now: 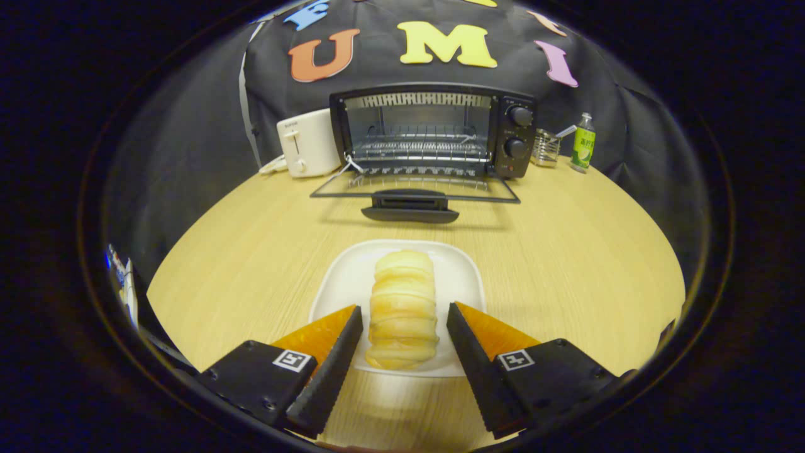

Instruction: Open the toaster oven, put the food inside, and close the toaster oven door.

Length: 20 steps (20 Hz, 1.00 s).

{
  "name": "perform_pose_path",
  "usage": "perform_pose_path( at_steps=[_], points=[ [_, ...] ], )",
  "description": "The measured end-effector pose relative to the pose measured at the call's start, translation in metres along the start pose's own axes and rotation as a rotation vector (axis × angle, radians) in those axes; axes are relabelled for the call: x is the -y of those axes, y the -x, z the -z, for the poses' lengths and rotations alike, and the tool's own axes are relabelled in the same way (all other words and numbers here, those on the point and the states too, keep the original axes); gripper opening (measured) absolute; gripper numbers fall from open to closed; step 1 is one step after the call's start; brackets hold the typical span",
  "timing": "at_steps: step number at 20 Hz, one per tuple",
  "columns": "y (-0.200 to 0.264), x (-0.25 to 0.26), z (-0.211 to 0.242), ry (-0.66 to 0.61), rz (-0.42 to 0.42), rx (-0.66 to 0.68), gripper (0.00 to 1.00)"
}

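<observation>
A long ridged bread roll [403,308] lies lengthwise on a white square plate [344,283] on the wooden table. My gripper [404,318] is open, one finger on each side of the roll's near half, with small gaps between the pads and the bread. Beyond the plate stands the black toaster oven [434,130]. Its glass door [415,189] is folded down flat toward me, handle [410,208] nearest, and the wire rack [418,150] inside is bare.
A white pop-up toaster [307,143] stands left of the oven. On its right are a small metal holder [546,148] and a green bottle [583,143]. The table's [585,251] rounded edge falls off at both sides.
</observation>
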<state>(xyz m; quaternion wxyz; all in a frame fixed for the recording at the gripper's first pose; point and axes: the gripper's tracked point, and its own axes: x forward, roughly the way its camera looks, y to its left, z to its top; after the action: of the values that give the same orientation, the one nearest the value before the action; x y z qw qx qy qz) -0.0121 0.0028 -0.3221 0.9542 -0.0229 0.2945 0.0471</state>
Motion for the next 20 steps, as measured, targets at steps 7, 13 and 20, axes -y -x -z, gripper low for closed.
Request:
perform_pose_path(
  at_steps=[7, 13, 20],
  points=[
    [-0.002, -0.006, 0.002, -0.006, -0.02, -0.004, 0.68],
    [0.013, -0.015, -0.021, -0.01, -0.05, 0.093, 0.66],
    [0.027, -0.049, -0.065, -0.155, -0.203, 0.196, 0.65]
  ],
)
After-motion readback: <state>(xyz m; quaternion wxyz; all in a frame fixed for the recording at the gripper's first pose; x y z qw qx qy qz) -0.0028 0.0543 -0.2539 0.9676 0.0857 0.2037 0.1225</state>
